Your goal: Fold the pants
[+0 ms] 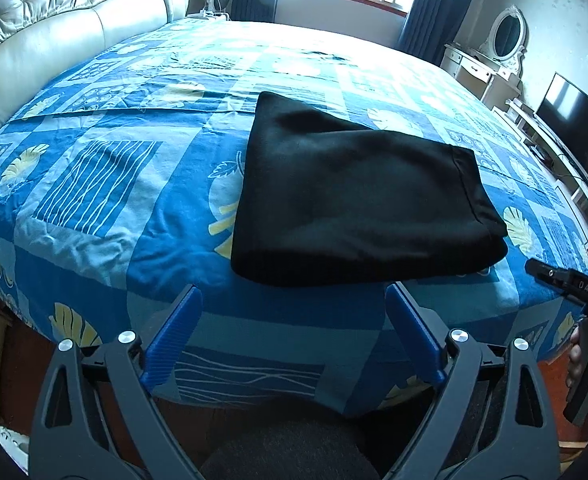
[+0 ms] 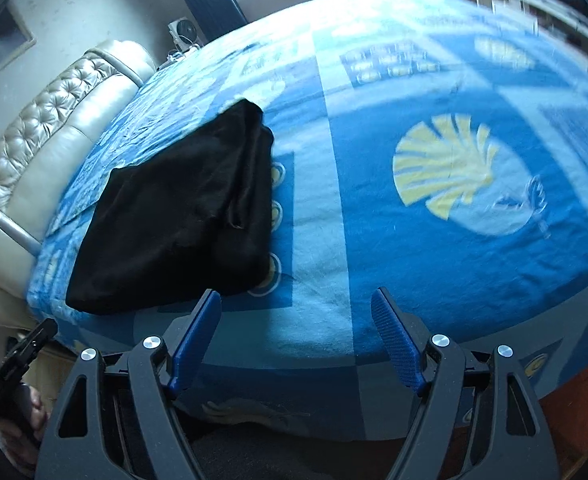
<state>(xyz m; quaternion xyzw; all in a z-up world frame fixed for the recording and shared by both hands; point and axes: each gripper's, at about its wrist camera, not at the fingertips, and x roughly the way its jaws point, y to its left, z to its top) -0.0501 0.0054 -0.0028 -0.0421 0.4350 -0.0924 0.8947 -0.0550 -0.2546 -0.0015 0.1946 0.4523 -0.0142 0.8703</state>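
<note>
"das" printed on right hand-held gripper.

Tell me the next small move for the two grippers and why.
Probably none on the cloth: draw both back. The black pants already lie as a compact folded stack on the blue bedspread, and the left gripper and right gripper stand open, holding nothing, short of the pants' near edge.

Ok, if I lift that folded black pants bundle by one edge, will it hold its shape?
Probably not. The black pants are soft cloth in loose stacked layers, so a lifted edge would likely droop and unfold. They look light, and pushing may bunch them on the wrinkled bedsheet.
</note>
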